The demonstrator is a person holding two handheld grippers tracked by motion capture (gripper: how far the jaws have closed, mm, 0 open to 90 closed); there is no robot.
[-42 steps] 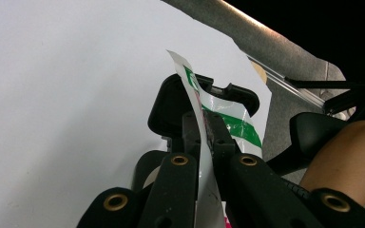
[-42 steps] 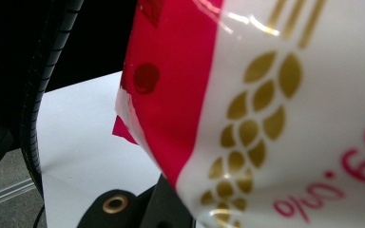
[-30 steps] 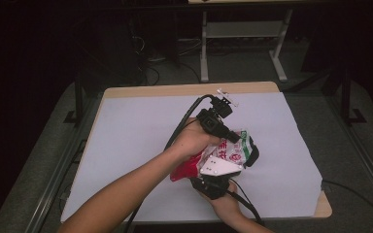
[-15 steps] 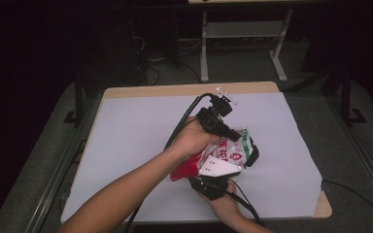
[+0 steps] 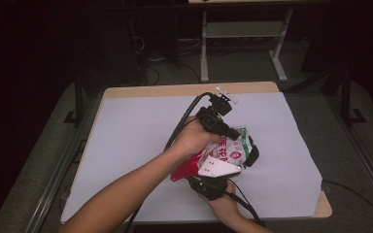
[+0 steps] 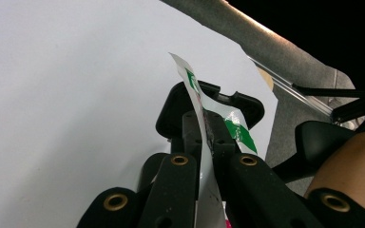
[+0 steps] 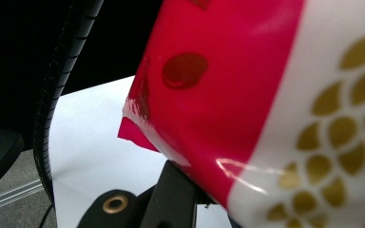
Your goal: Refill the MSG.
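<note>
Between the jaws of the left gripper (image 6: 208, 142), the green-and-white edge of a snack bag (image 5: 226, 151) stands pinched, the jaws closed tight on it. The right gripper (image 5: 212, 180), at six o'clock from the bag, clamps its red lower end. The bag hangs between both, just above the white counter (image 5: 126, 141), right of its centre.
</note>
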